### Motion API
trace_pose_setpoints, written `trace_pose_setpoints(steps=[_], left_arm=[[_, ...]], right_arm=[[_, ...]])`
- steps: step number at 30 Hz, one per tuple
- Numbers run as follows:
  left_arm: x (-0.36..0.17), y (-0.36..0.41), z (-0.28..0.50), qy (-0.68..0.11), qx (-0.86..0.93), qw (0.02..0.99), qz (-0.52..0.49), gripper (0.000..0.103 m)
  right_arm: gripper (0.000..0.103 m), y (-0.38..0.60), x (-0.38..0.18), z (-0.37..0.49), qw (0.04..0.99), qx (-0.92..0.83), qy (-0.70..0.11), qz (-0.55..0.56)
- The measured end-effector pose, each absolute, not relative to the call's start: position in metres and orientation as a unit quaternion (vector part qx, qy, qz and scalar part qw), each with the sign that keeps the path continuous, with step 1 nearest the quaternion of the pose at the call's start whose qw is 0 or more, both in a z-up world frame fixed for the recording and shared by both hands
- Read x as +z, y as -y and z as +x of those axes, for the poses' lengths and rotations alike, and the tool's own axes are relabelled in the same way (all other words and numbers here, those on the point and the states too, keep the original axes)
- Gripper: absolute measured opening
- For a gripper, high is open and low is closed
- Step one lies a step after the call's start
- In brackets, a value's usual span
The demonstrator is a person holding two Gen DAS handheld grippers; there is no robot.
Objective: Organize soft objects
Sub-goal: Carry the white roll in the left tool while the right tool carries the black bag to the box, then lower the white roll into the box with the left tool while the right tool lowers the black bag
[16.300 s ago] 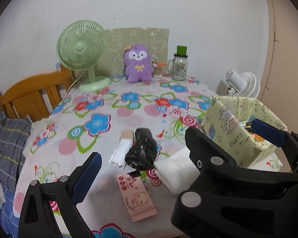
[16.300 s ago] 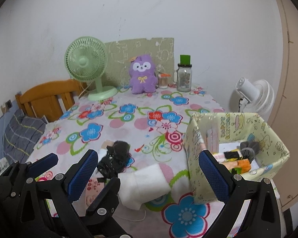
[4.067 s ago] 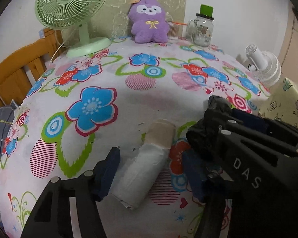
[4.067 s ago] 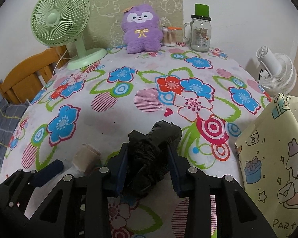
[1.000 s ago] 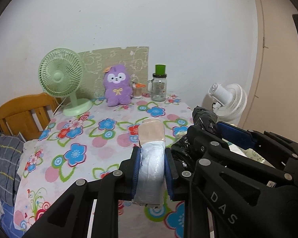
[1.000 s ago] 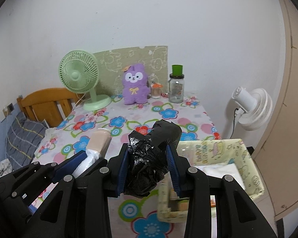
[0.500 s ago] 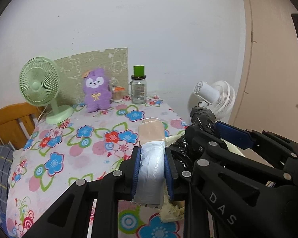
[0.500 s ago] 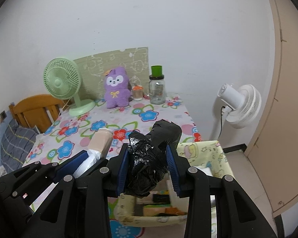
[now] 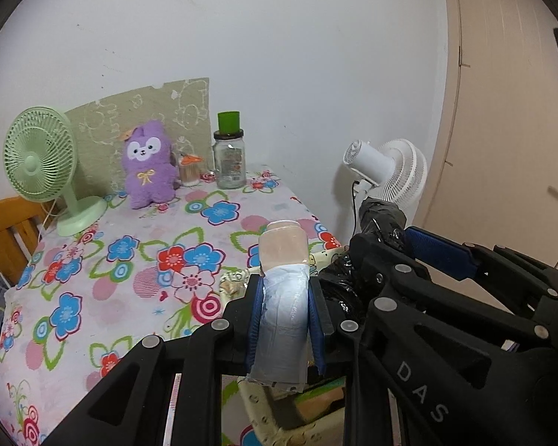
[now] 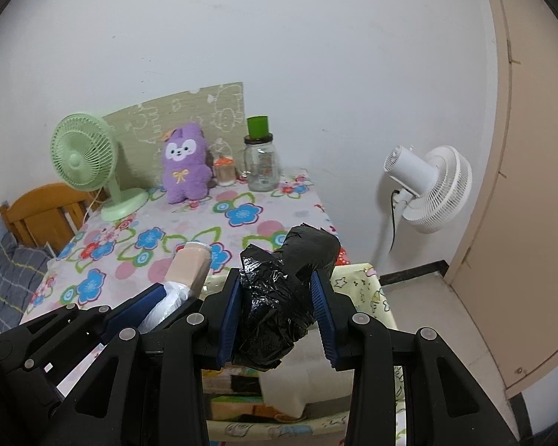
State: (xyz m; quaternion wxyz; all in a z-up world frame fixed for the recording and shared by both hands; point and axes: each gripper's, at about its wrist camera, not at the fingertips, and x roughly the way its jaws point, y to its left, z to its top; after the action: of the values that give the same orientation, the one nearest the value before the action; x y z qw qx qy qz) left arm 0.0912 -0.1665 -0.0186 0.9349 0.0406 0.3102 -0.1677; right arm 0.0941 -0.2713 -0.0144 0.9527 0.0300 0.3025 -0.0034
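My left gripper (image 9: 284,319) is shut on a white roll with a beige end (image 9: 283,297) and holds it in the air above the open yellow patterned box (image 9: 264,418). My right gripper (image 10: 277,316) is shut on a black plastic-bag roll (image 10: 284,304) right beside it, also above the box (image 10: 368,290). The white roll shows in the right wrist view (image 10: 188,271) and the black roll in the left wrist view (image 9: 379,219). White, black and orange soft items lie inside the box. A purple plush toy (image 9: 147,163) stands at the back of the table.
The flower-print table (image 9: 93,290) carries a green desk fan (image 9: 37,167), a glass jar with a green lid (image 9: 228,160) and a small cup (image 9: 189,169) at the back. A white floor fan (image 10: 427,186) stands at the right, a wooden chair (image 10: 44,212) at the left.
Both grippers closed on the rolls, lifted them off the table and carried them right over the box. In the last second they moved further right.
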Motion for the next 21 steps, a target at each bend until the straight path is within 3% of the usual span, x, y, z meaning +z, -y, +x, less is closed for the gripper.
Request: trace_pose_setpoints(steps=[9, 15, 21], left_arm=[[-0.034, 0.182, 0.109, -0.326, -0.177, 0.928, 0.048, 0.024], [-0.043, 0.186, 0.121, -0.339, -0.17, 0.923, 0.061, 0.048], [-0.05, 0.18, 0.13, -0.346, -0.142, 0.925, 0.071, 0.061]], right_arm=[[0.041, 0.287, -0.03, 0.11, 0.946, -0.016, -0.321, 0.039], [0.041, 0.288, -0.04, 0.123, 0.942, -0.021, -0.333, 0.031], [0.041, 0.283, -0.049, 0.132, 0.939, -0.011, -0.343, 0.031]])
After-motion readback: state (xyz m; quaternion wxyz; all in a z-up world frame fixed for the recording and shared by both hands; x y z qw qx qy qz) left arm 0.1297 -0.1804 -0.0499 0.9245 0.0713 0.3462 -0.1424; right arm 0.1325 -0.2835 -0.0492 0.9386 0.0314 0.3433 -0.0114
